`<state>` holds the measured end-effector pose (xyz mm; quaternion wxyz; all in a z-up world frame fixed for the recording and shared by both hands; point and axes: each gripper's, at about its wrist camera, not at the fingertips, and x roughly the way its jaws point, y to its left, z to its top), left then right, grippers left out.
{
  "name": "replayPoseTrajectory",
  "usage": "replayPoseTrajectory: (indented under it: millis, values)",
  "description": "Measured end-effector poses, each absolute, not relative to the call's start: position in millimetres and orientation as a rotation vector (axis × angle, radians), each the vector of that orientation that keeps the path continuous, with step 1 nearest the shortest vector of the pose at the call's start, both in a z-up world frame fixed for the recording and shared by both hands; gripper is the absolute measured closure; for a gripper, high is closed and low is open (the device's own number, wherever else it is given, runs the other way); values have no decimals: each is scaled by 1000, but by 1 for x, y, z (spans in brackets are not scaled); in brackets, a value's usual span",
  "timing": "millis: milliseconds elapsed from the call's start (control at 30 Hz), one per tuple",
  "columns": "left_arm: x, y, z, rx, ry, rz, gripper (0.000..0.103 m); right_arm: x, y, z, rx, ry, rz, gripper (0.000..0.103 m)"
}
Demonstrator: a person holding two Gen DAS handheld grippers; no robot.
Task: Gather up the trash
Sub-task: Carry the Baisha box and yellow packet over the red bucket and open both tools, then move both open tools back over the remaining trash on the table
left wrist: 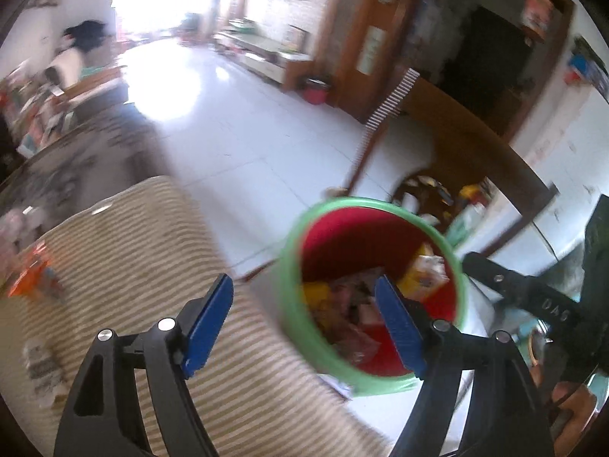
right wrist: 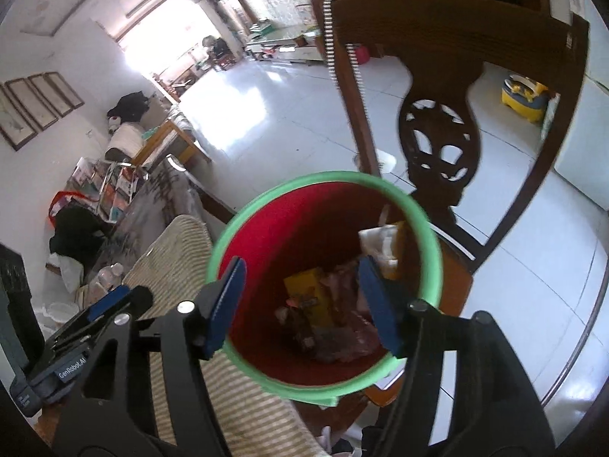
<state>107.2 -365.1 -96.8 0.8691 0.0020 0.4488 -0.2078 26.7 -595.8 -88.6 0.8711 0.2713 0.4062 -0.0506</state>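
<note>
Two grippers hang above one bin (right wrist: 432, 243), a red bucket with a green rim, and both stand spread wide with nothing between their blue pads; the left gripper (left wrist: 304, 316) is off to the bin's side, one finger over the striped cloth (left wrist: 125, 251) and the other over the bin's mouth; the right gripper (right wrist: 302, 301) looks almost straight down into the bin, its fingers to either side of the opening; the trash (right wrist: 323, 304) lies in a heap at the bottom of the bin, a yellow packet, pinkish crumpled wrappers and a pale carton leaning against the far wall; the bin sits just beside the cloth's edge, with a dark carved wooden chair (right wrist: 437, 141) close behind it on the white tiled floor (right wrist: 285, 114); in the left view an orange wrapper (left wrist: 32, 278) rests on the cloth well away from the bin, though that view is blurred and the wrapper's shape is unclear; the left gripper also shows at the lower left edge of the right view, beside the cloth.
</note>
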Motion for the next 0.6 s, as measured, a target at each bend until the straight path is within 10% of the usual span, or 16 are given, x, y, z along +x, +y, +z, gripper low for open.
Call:
replayPoseTrajectory:
  millis: [600]
  values:
    - [56, -17, -125, -29, 943, 199, 29, 78, -281, -125, 286, 1119, 357, 31]
